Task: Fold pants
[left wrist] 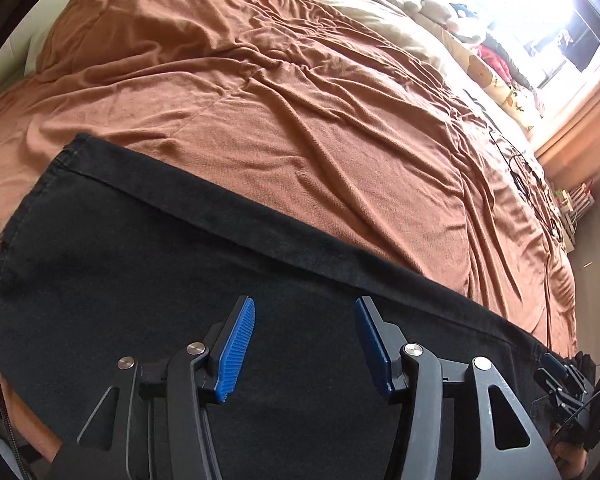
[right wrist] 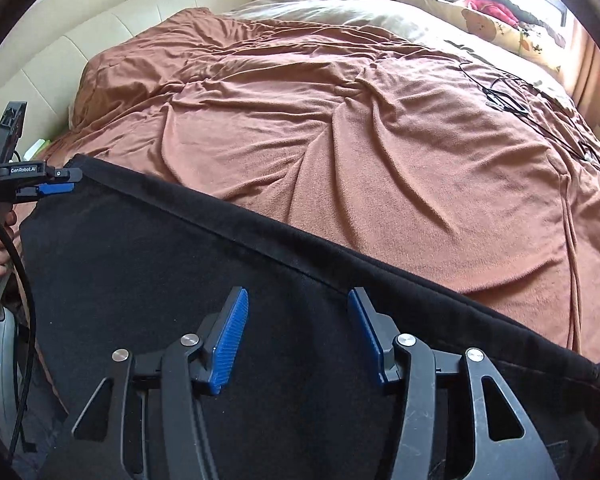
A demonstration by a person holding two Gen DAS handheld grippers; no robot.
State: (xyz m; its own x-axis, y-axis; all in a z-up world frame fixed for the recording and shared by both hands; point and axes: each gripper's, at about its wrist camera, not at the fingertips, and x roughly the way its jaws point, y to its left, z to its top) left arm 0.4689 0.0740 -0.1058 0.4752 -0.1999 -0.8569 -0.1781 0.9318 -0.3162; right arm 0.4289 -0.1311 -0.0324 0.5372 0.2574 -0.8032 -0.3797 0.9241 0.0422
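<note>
Black pants (left wrist: 148, 248) are lying flat along the near edge of the brown blanket (left wrist: 300, 120), long edge running 10 to 4 o'clock. Left gripper (left wrist: 304, 344) and right gripper (right wrist: 298, 336) are hovering over them, jaws apart, gripping nothing. Looks like one lengthwise fold is done; crosswise folds probably left.

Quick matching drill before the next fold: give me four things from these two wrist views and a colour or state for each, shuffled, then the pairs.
Things:
1. flat dark cloth pants
2. rumpled fleece bed blanket
3. left hand-held gripper
4. padded headboard

Colour or state:
A. cream
B. open, nothing between its pads
C. rust brown, creased
D. black, spread on the bed

Pairs: 1-D, 2-C, 3-B, 4-A
</note>
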